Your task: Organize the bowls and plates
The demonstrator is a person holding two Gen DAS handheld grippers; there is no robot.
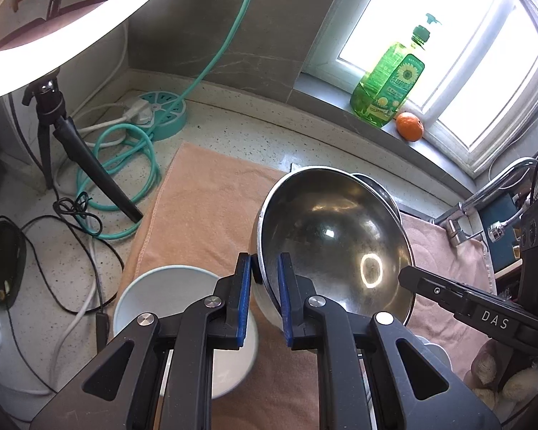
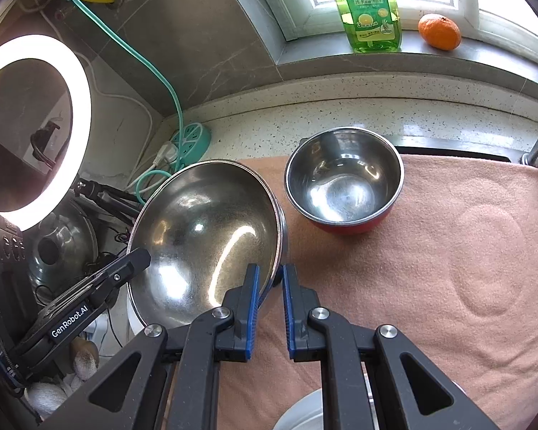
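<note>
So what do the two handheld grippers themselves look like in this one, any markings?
Both are matte black linkage frames with silver pivot pins and blue ribbed pads on the fingers. The left gripper shows white "GenRobot.AI" lettering on its side in the right wrist view; the right gripper shows "DAS" in the left wrist view. Pale knit gloves are visible behind each.

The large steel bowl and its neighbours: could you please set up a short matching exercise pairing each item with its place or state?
Items:
1. large steel bowl
2. red-sided bowl
3. orange
4. pale blue bowl

Places or states:
A. on the windowsill beside the green bottle
B. upright on the towel, untouched
C. rim pinched by both tools, tilted
D. below the left tool, on the towel

Pairs: 1-C, 2-B, 3-A, 4-D
</note>
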